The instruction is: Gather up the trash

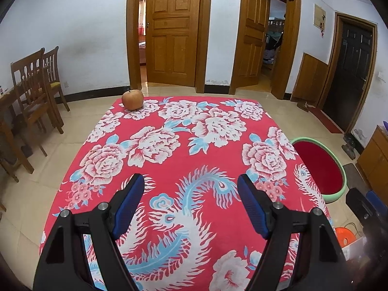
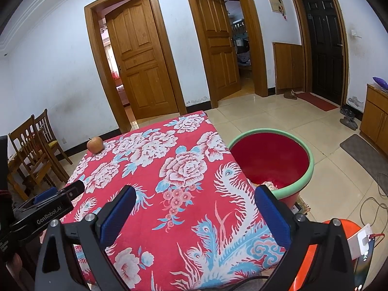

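An apple (image 1: pixel 132 100) stands at the far left corner of the table with the red flowered cloth (image 1: pixel 184 145); it also shows in the right wrist view (image 2: pixel 95 144). A red bin with a green rim (image 2: pixel 269 160) stands on the floor at the table's right side, with some pale scraps at its bottom; it also shows in the left wrist view (image 1: pixel 320 167). My left gripper (image 1: pixel 191 181) is open and empty above the near middle of the table. My right gripper (image 2: pixel 195 194) is open and empty above the table's near right part, close to the bin.
Wooden chairs (image 1: pixel 36 89) stand at the left by a wall. An orange stool (image 2: pixel 339 254) with a phone on it is at the near right. A cable (image 2: pixel 373 208) lies on the tiled floor. Open wooden doors (image 1: pixel 169 31) are at the back.
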{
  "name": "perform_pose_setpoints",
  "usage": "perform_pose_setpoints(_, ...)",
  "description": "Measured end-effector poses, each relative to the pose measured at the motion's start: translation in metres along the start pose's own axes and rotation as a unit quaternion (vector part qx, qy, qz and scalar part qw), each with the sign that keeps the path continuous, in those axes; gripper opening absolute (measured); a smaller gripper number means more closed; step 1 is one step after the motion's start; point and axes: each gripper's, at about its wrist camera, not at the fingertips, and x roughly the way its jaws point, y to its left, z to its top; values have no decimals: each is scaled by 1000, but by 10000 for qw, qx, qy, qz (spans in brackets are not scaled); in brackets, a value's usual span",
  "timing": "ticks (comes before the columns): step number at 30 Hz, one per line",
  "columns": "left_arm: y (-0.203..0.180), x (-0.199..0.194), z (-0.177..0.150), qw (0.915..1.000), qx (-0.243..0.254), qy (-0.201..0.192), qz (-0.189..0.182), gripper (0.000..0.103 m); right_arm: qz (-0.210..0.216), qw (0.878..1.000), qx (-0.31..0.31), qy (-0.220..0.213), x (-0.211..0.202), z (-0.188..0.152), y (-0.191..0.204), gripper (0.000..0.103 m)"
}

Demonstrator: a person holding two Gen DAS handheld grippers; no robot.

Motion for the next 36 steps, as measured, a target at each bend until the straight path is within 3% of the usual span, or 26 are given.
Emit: perform_pose_setpoints(36, -2, -1, -4, 10000, 34, 24, -63, 79, 13, 10000, 12, 15, 0, -2, 0, 100)
